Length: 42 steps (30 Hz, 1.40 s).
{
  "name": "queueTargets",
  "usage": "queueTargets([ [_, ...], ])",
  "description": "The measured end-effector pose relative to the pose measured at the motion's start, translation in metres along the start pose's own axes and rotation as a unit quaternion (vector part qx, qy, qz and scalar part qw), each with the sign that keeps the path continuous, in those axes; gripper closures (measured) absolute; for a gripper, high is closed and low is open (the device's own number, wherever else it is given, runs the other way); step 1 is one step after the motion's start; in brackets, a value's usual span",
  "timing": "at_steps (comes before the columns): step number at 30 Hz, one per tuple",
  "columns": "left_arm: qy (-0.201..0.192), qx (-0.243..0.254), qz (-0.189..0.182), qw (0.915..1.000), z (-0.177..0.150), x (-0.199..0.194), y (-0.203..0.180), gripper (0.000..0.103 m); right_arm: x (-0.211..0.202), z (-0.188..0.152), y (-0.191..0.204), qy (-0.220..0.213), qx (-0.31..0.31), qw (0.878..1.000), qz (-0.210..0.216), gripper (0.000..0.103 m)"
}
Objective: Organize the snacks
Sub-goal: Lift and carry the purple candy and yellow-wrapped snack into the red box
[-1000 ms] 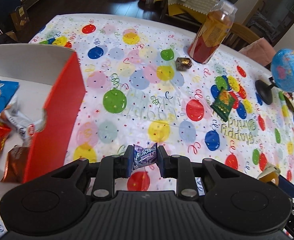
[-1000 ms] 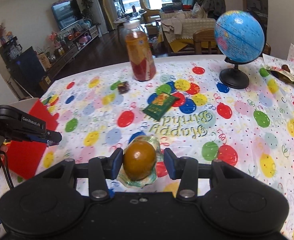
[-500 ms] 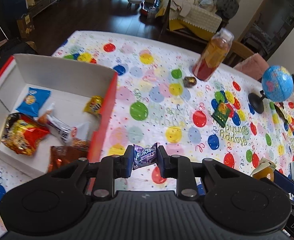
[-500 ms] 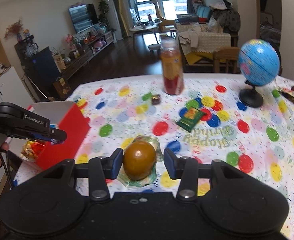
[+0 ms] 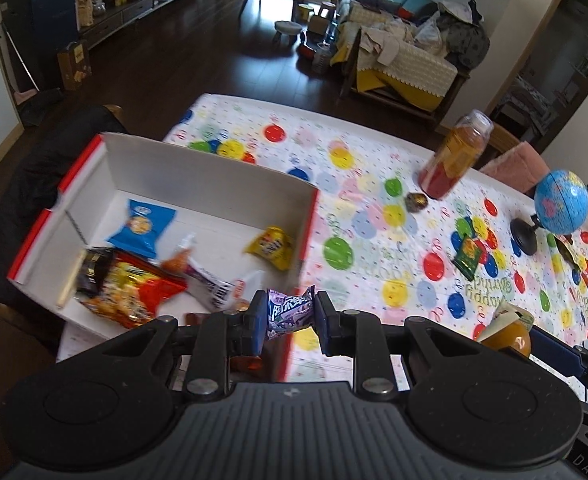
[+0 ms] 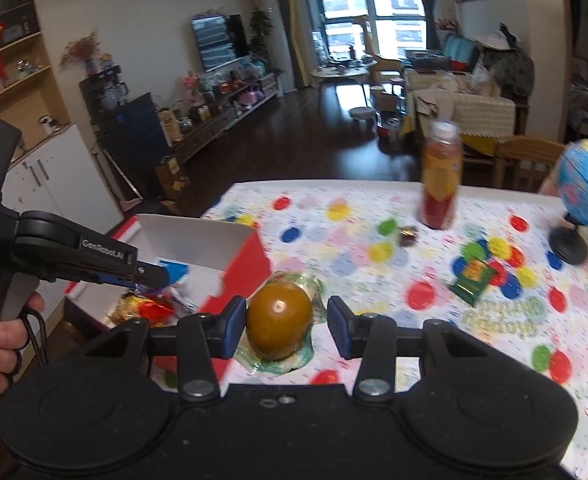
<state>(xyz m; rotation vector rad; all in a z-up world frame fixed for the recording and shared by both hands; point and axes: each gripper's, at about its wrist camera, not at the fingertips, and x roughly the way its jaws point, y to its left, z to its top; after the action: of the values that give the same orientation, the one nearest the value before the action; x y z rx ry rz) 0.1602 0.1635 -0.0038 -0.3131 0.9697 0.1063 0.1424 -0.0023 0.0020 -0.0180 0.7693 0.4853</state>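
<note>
Left wrist view: my left claw (image 5: 288,322) is nearly closed, pinching a purple candy (image 5: 290,311) by the middle of its wrapper. It looks light, soft and crinkly, so I judge a mid-body pinch safest; the twisted ends would slip. It hangs over the near right corner of the box (image 5: 210,178), which already holds several snack packs. The box's far half is bare, with room to drop.

Right wrist view: my right claw (image 6: 281,330) is part open around a round brown snack (image 6: 280,326) in clear film. The left pad touches it; a gap shows at the right pad, so the grip looks loose. It seems smooth and firm, likely slippery. The box's red wall (image 6: 250,276) stands just left, an edge to clear.
</note>
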Motion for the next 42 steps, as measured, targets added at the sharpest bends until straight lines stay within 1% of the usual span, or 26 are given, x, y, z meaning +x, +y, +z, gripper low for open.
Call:
queueTargets([
  [10,-0.018,-0.017,0.021,0.9995,0.010,-0.018,0.057,0.078,0.030,0.014,0.058,-0.001,-0.037,0.999,0.032,0.060],
  [16,-0.015,-0.030,0.042,0.9985,0.018,-0.011,0.090,0.078,0.057,0.018,0.084,0.013,-0.054,0.998,0.038,0.060],
  [22,0.001,-0.045,0.066,0.9968,0.026,0.011,0.122,0.078,0.091,0.015,0.099,0.032,-0.071,0.997,0.029,0.060],
  [28,0.023,-0.051,0.087,0.9946,0.031,0.041,0.143,0.078,0.123,0.009,0.107,0.054,-0.079,0.995,0.028,0.060],
  [35,0.040,-0.051,0.106,0.9922,0.036,0.076,0.155,0.078,0.156,-0.002,0.120,0.083,-0.095,0.992,0.027,0.060],
  [42,0.060,-0.035,0.122,0.9902,0.034,0.104,0.159,0.078,0.177,-0.010,0.130,0.109,-0.108,0.988,0.032,0.059],
])
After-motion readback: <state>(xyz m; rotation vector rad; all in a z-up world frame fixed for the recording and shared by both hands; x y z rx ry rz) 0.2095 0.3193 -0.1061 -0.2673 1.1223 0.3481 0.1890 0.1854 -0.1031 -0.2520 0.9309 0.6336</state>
